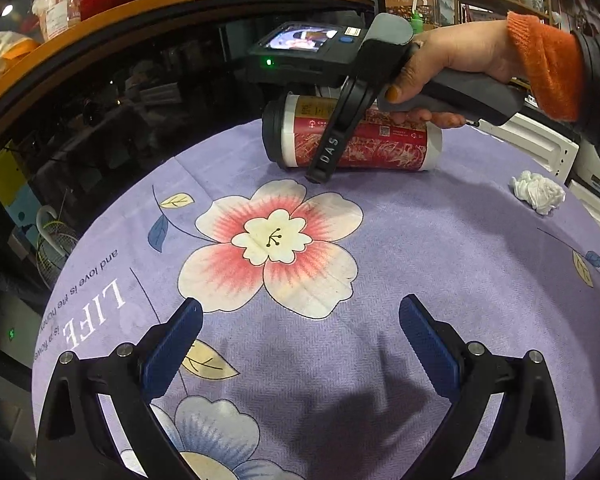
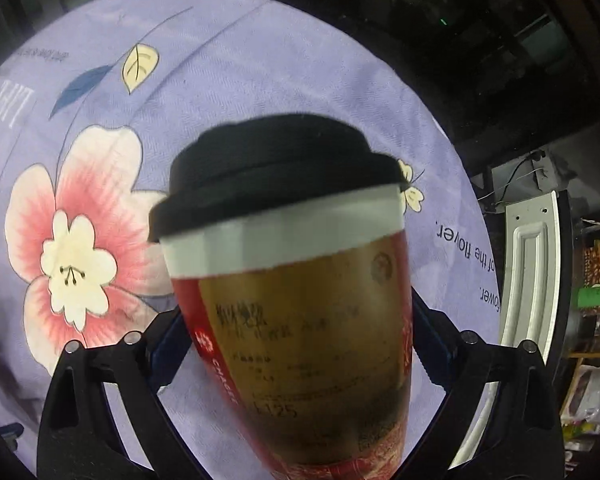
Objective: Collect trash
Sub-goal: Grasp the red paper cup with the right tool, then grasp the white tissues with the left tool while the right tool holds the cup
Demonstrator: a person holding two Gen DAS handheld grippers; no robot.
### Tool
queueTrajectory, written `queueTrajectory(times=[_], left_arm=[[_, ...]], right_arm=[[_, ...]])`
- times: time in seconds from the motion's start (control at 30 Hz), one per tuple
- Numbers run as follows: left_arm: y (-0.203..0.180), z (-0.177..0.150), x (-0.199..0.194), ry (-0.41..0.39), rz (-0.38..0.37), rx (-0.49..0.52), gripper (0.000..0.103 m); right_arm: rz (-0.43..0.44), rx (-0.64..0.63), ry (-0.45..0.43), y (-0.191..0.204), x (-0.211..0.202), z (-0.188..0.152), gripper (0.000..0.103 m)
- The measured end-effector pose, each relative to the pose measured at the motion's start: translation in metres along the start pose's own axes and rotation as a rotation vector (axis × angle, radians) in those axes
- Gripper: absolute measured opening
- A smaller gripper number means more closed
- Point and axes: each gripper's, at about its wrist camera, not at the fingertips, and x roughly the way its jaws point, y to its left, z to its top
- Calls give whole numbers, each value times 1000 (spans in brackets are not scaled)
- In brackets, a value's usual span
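Sideways, cup sits between right tool fingers

Round table with a lilac flower-print cloth over it. A red paper cup with a black lid is on its side near the far edge, and a crumpled white tissue sits off by the rim.

Red-and-gold cup, black lid; lilac floral tablecloth.
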Motion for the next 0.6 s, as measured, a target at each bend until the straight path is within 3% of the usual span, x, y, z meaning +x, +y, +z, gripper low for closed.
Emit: queueTrajectory(times=[0.27, 0.6], left_arm=[[-7, 0, 3, 7, 2, 3, 97], [-51, 9, -7, 11, -59, 41, 97]], right_arm=[[13, 60, -164, 4, -45, -35, 78], [68, 209, -405, 3, -146, -138, 77]])
